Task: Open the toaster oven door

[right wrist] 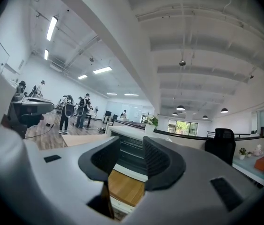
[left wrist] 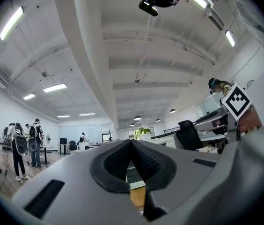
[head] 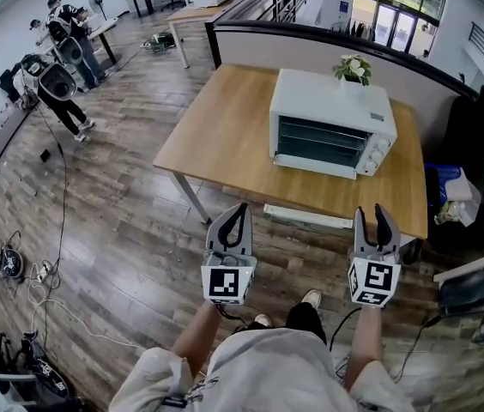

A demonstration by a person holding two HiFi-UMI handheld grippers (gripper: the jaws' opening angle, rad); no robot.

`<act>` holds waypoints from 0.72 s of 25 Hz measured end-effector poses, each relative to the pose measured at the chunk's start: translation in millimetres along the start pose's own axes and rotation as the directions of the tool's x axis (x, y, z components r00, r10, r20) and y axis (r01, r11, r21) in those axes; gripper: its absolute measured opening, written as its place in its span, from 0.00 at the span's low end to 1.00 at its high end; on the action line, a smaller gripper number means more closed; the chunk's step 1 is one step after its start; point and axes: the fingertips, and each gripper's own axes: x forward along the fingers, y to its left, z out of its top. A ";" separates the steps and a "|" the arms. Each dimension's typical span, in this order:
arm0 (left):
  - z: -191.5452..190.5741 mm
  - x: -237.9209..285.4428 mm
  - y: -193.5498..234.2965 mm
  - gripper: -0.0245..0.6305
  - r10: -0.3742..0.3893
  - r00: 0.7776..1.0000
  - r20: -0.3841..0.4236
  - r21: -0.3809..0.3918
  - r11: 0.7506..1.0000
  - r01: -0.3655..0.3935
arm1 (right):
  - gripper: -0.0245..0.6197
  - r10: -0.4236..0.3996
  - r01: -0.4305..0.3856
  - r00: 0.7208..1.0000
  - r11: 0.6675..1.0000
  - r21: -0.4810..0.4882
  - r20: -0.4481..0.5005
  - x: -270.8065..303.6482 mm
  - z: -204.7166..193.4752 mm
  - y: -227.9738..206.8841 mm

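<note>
A white toaster oven [head: 332,123] stands on the wooden table [head: 225,136], its glass door closed and its knobs down the right side. Both grippers hover in front of the table's near edge, well short of the oven. My left gripper [head: 241,207] has its fingertips together with nothing in them; in the left gripper view [left wrist: 131,142] the pads meet at the tip. My right gripper [head: 374,213] is open and empty. In the right gripper view [right wrist: 131,141] the oven's dark door [right wrist: 131,159] shows through the gap between the jaws.
A potted plant [head: 355,67] sits behind the oven against a low partition [head: 328,45]. A black office chair [head: 482,118] and a desk stand at the right. Several people [head: 62,58] with equipment are far off at the left. Cables [head: 45,273] lie on the wooden floor.
</note>
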 end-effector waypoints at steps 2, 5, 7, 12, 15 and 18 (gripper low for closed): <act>1.1 0.2 -1.4 0.06 0.005 1.000 0.003 -0.029 1.000 -0.005 | 0.30 0.001 -0.001 1.000 1.000 0.009 -0.001 -0.7 -1.5 -0.6; -1.3 1.2 -2.3 0.06 -0.001 1.000 -0.006 -0.012 1.000 0.001 | 0.30 0.016 -0.016 1.000 0.999 0.030 -0.005 -1.0 -2.1 -0.5; -3.9 0.9 -2.7 0.06 -0.006 1.000 -0.014 0.007 1.000 0.006 | 0.29 0.020 -0.020 1.000 0.999 0.031 -0.007 -1.8 -2.1 -0.5; -3.9 0.5 -4.8 0.06 -0.009 1.000 -0.012 -0.001 1.000 0.009 | 0.24 0.041 -0.041 0.999 0.998 0.047 0.000 -2.8 -1.5 1.8; -5.1 -0.6 -6.6 0.06 -0.015 1.000 -0.014 -0.003 1.000 0.014 | 0.17 0.069 -0.069 0.998 0.995 0.069 0.007 -3.6 -2.4 5.8; -8.2 -0.9 -5.7 0.06 -0.017 1.000 -0.024 -0.002 1.000 0.017 | 0.08 0.089 -0.090 0.996 0.992 0.094 0.018 -4.0 -1.8 9.2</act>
